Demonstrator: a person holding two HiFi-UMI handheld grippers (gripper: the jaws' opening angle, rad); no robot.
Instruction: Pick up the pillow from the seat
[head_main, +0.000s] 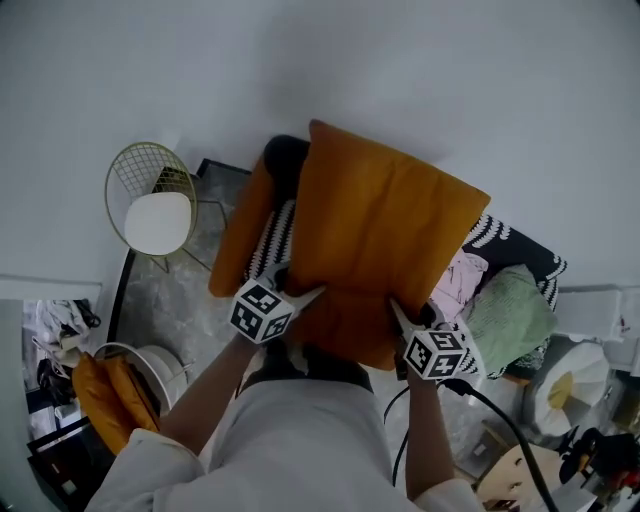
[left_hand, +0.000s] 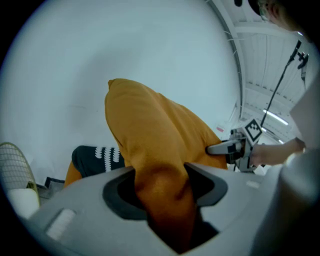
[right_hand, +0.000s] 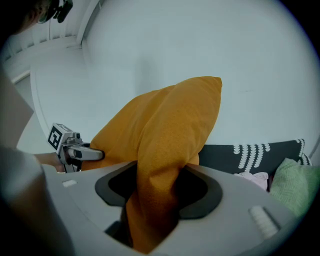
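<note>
Head view shows the orange pillow (head_main: 385, 230) up in the middle of the frame, lifted off the dark seat (head_main: 515, 245) that peeks out behind it at the right. The left tool (head_main: 298, 282) pinches the pillow's lower left edge, and the right tool (head_main: 412, 315) pinches its lower right edge. In the left gripper view a thick fold of orange cloth sits squeezed between the two jaws, and the right gripper view shows the same. So both tools have a good bite. I think the lift is almost done. To do it well, both hands should go up at the same speed, so the pillow hangs even and does not twist. The pinch needs to be firm, because the pillow is soft and puffy and could slip out if one side lets go. A second orange pillow (head_main: 240, 240) lies on the seat at the left of the frame. A green cloth (head_main: 510, 318) and a pink cloth (head_main: 455, 282) lie at the right. The held pillow should be high enough not to drag on them.
</note>
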